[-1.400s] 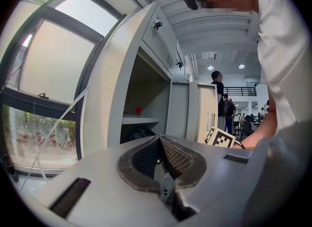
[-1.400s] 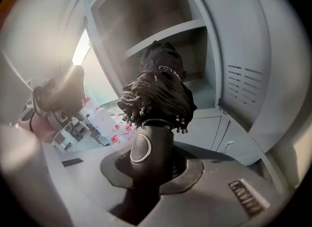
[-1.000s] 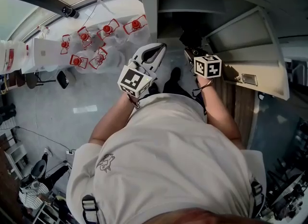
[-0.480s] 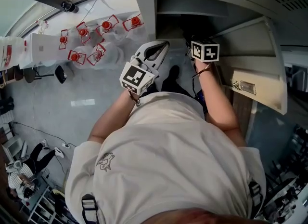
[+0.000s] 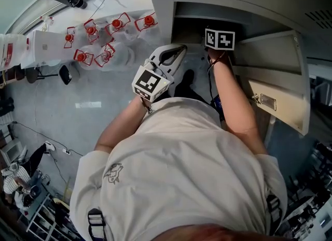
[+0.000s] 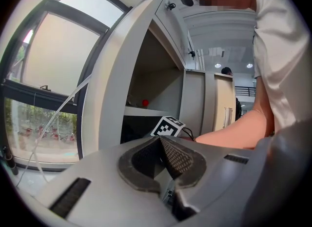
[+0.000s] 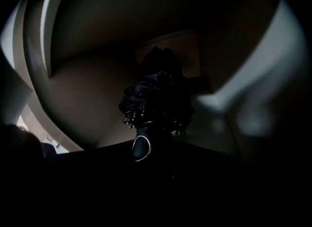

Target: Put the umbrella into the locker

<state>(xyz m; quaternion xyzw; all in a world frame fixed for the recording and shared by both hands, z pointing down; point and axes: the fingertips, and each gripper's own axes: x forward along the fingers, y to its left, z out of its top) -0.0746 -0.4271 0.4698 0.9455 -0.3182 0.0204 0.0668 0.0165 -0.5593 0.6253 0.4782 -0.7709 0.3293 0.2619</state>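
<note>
The black folded umbrella [image 7: 156, 99] fills the middle of the right gripper view, its rounded handle end [image 7: 141, 146] nearest the camera, inside the dim locker. The right gripper's jaws are opening; they are lost in darkness, so contact with the handle is unclear. In the head view only that gripper's marker cube [image 5: 219, 39] shows, at the mouth of the open locker compartment [image 5: 189, 22], with the umbrella hidden. My left gripper [image 5: 181, 48] hangs just left of the locker, shut and empty; in its own view the left gripper [image 6: 158, 139] has both pads touching.
The locker door [image 5: 275, 87] stands open to the right of my right arm. A locker upright [image 6: 114, 89] rises close ahead of the left gripper, with a shelf [image 6: 146, 110] behind it. Several red-capped clear containers [image 5: 96, 40] lie on the floor at left, near a chair [image 5: 66, 74].
The right hand and its marker cube have moved up the picture, deeper into the locker opening, and the dark umbrella end seen ahead of it earlier is now hidden. The left gripper barely shifted.
</note>
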